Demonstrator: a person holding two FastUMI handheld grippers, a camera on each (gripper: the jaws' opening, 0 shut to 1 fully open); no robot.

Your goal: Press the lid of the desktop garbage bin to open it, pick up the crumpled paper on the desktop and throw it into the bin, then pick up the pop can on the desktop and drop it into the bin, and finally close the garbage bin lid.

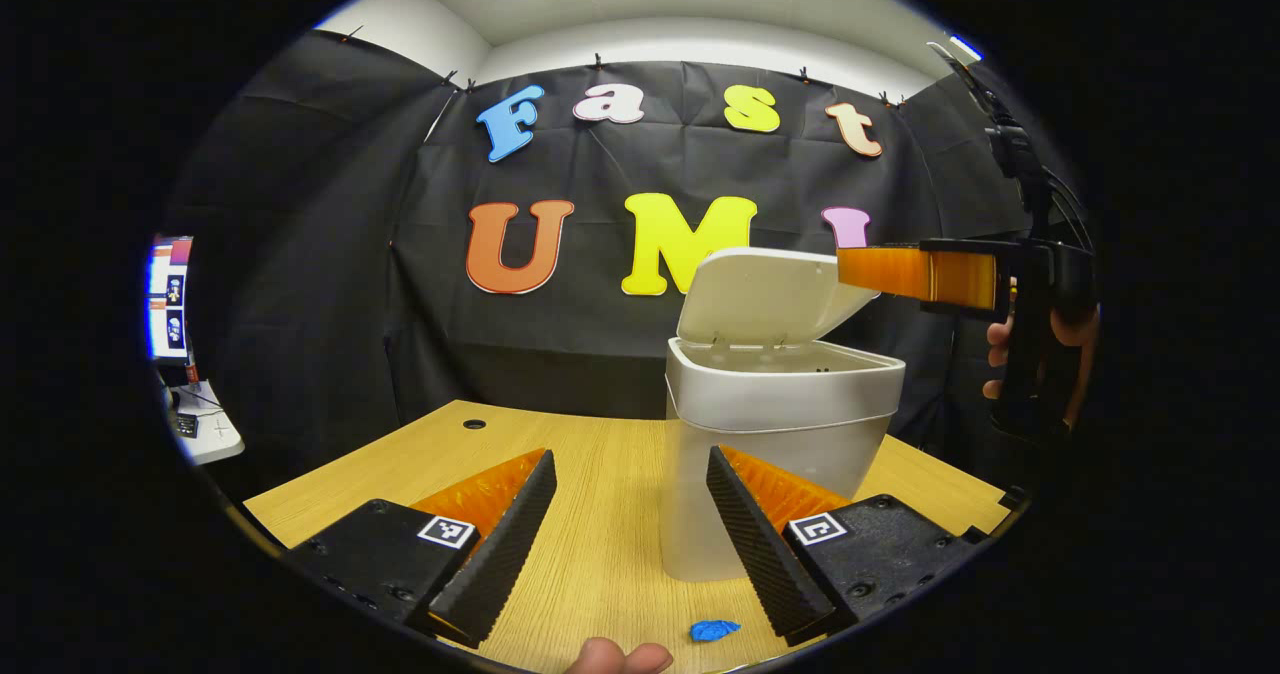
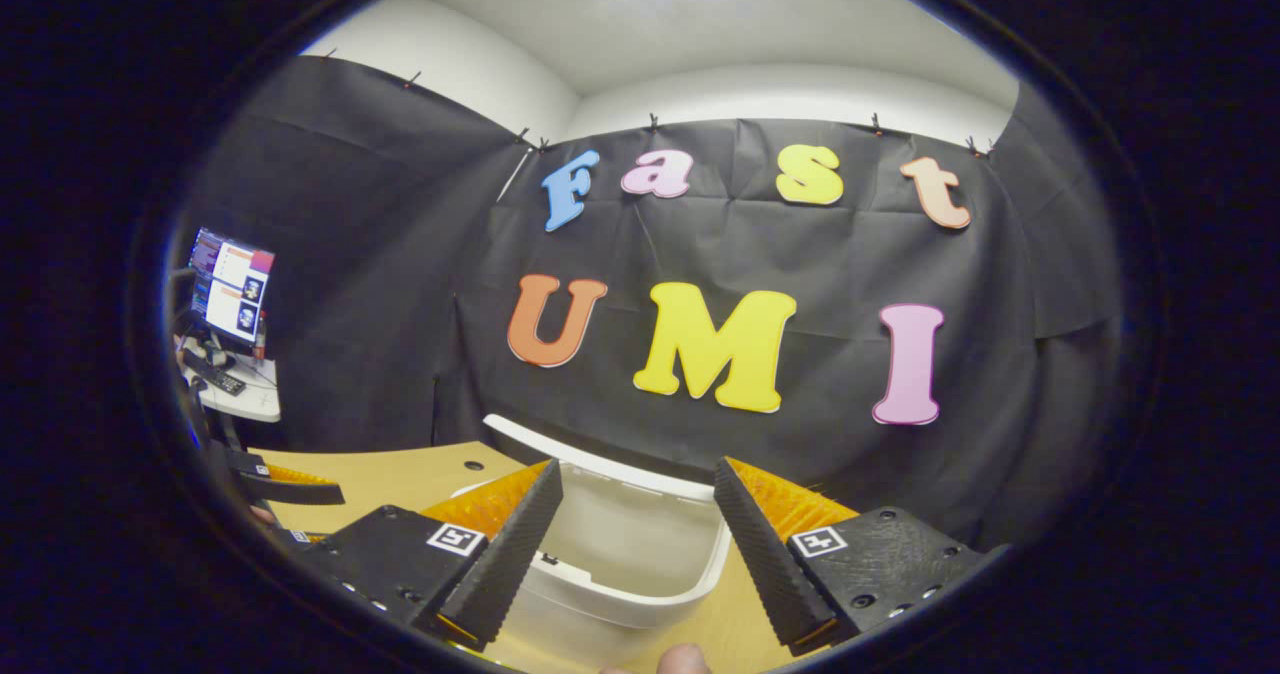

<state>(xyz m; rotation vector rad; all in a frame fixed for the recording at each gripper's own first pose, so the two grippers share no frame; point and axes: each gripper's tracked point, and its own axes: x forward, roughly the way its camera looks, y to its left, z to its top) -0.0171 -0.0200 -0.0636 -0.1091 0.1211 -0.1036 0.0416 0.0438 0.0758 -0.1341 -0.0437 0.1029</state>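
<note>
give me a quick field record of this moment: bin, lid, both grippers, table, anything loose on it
bin: white plastic desktop garbage bin, standing upright on the table
lid: white hinged lid, raised, bin mouth open
left gripper: open, empty, low over the table, aimed at the bin
right gripper: open, empty, above the open bin mouth
table: light wooden desktop
loose item: small blue scrap on the table near the left gripper
paper and can: not seen on the table

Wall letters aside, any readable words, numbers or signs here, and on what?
Bin: no writing visible.
Square tags on the left gripper and right gripper: black-and-white patterns, no words.
Monitor: too small and blurred to read.
</note>
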